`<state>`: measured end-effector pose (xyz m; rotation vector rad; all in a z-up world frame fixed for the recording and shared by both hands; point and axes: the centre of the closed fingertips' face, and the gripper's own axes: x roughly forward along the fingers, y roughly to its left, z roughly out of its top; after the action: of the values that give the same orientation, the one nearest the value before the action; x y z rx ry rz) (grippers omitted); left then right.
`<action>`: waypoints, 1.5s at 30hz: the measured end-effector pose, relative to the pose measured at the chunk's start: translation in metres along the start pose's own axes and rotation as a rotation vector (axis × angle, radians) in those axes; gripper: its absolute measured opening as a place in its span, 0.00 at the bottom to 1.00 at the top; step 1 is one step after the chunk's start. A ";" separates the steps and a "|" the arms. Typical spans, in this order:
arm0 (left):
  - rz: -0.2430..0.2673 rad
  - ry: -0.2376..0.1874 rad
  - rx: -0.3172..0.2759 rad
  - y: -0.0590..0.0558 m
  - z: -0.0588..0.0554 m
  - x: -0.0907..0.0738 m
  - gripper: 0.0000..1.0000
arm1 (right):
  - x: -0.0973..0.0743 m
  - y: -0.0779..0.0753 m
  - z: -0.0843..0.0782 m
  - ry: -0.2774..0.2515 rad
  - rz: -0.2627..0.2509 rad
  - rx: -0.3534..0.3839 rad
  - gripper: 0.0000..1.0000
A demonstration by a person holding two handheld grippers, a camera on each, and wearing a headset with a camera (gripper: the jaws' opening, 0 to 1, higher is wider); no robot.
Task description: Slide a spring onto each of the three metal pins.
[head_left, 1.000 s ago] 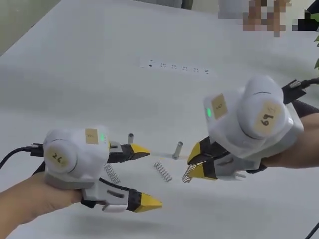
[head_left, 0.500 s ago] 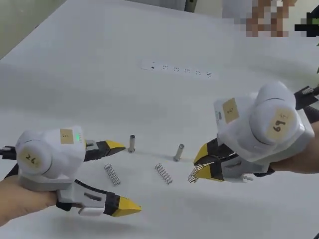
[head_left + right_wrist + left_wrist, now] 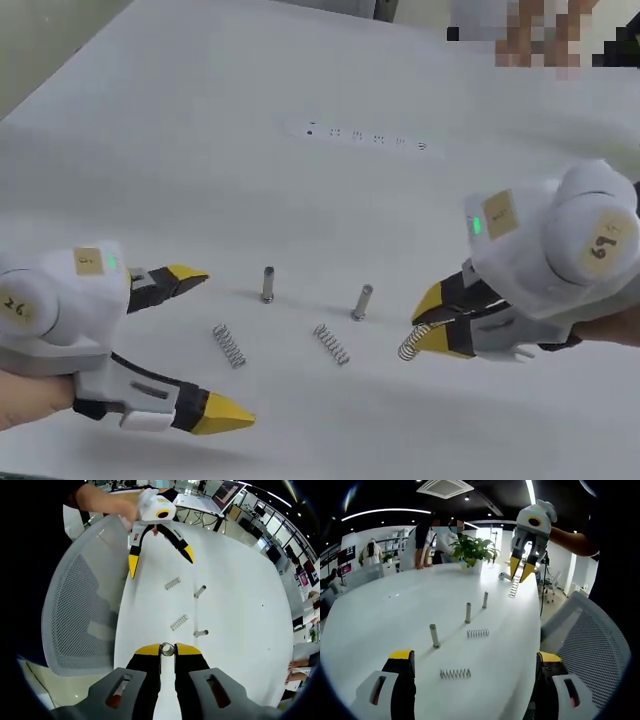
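Nothing is threaded yet. Looking along the left gripper (image 3: 470, 657), whose jaws stand wide apart and hold nothing, the three metal pins stand upright in a row running away from its tips: the near pin (image 3: 434, 635), the middle pin (image 3: 468, 612) and the far pin (image 3: 485, 599). All three shafts are bare.

Two of the springs lie flat on the white table (image 3: 300, 190). The first loose spring (image 3: 455, 673) sits just ahead of the left gripper's tips, between them. The second loose spring (image 3: 478, 633) lies a little further out, beside the middle pin.

The right gripper (image 3: 428, 321) has its jaws pinched together on the third spring (image 3: 412, 343), which hangs slanting down from the yellow tips, clear of the table. In the right gripper view the coil shows end-on as a small ring between the tips. It hangs off to one side of the pins and is not lined up over any of them.

As I judge it, one spring is picked up and ready to place. All three slides remain to be done, and two more pickups.
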<state>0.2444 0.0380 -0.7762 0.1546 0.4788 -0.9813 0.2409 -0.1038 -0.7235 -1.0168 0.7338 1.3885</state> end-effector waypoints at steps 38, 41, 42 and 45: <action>0.035 0.001 -0.020 0.011 -0.005 -0.008 0.98 | 0.002 -0.036 -0.071 0.096 -0.047 0.103 0.06; 0.038 -0.001 -0.023 0.014 -0.005 -0.010 0.98 | 0.003 -0.040 -0.075 0.101 -0.057 0.111 0.06; 0.040 -0.003 -0.024 0.015 -0.004 -0.010 0.98 | 0.002 -0.043 -0.077 0.103 -0.065 0.114 0.06; 0.039 -0.004 -0.024 0.015 -0.003 -0.011 0.98 | 0.001 -0.047 -0.080 0.110 -0.075 0.119 0.06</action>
<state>0.2508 0.0560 -0.7749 0.1400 0.4817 -0.9372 0.2991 -0.1707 -0.7515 -1.0229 0.8410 1.2175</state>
